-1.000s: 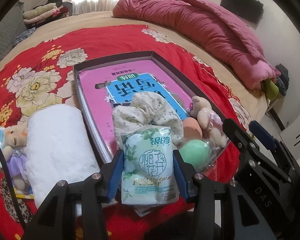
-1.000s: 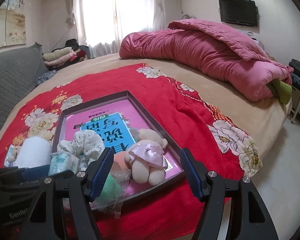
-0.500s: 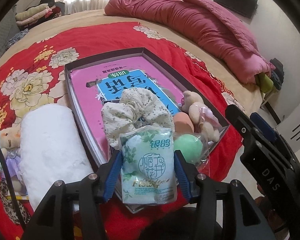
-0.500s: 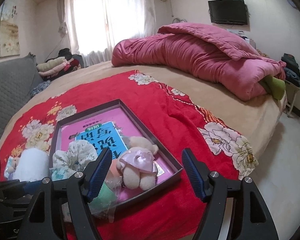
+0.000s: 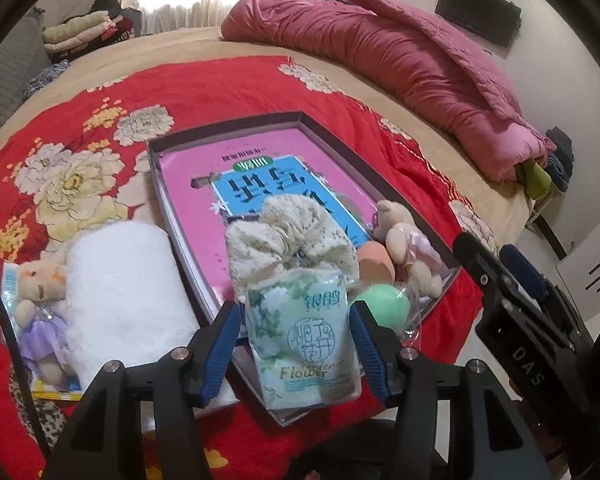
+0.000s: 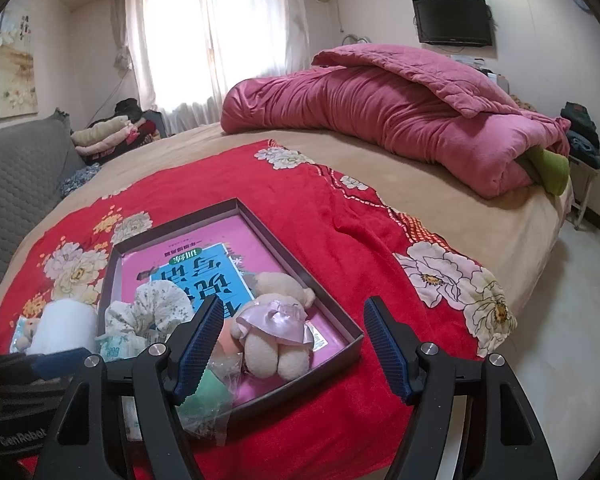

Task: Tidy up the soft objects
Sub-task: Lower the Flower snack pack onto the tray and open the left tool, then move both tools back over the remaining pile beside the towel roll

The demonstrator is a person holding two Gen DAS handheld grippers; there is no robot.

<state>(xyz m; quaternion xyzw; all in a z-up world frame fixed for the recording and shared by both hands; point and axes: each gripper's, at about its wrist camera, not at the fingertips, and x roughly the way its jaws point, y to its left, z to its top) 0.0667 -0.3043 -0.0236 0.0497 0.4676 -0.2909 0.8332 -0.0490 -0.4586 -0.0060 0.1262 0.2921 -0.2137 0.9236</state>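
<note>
Tissue pack (image 5: 302, 336), a soft plastic-wrapped packet, lies over the near corner of the shallow box (image 5: 380, 176), between the pads of the left gripper (image 5: 296, 344). The jaws are opening, a small gap on each side, so the pack is no longer pinched. Judged light, squashy and slick-skinned, it is best taken across its short sides, mid-length. Just behind it lie a floral scrunchie (image 5: 290, 240) and, toward the box's right edge, an orange sponge (image 5: 374, 266), a green sponge (image 5: 384, 302) in clear film and a pink-dressed plush bear (image 5: 410, 246). The right gripper (image 6: 296, 350) hovers wide and empty before that bear. Outside the box's left edge, on the red blanket (image 5: 240, 92): a rolled white towel (image 5: 120, 292) and a purple-dressed bear (image 5: 40, 304).
</note>
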